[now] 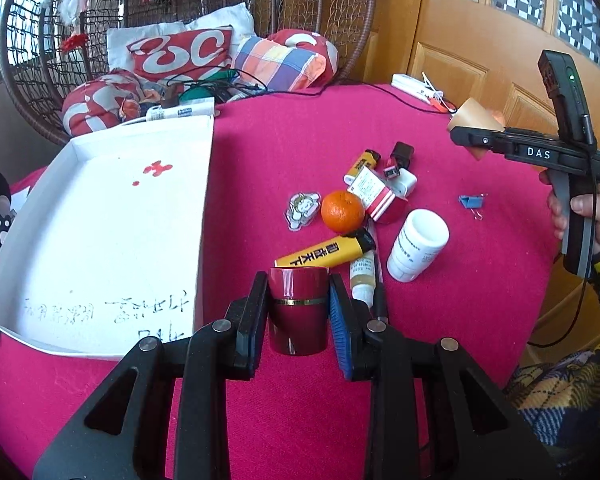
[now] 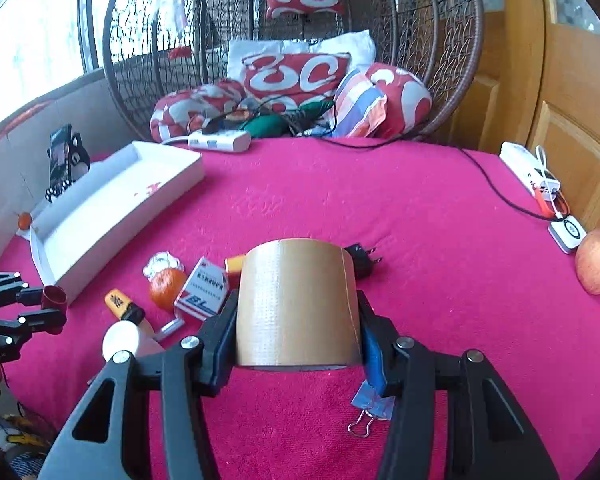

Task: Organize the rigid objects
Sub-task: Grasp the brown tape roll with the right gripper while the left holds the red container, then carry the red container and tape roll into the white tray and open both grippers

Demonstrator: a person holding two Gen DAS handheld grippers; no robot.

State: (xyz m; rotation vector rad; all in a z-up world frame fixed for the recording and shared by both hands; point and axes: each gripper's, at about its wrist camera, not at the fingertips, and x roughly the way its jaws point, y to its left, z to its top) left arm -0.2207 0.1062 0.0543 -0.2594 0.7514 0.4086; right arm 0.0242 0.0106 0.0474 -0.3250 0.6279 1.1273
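Gripping red cup (image 1: 298,312), left gripper (image 1: 299,308); right gripper (image 2: 298,320) clamps tape roll (image 2: 296,300).

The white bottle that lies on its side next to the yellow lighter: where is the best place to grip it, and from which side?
Grip the white bottle across the middle of its round body, coming down from above with the fingers on its two long sides. It lies tipped on the pink cloth, so the body is the widest free part; its right side is clear, but the yellow lighter crowds the left.
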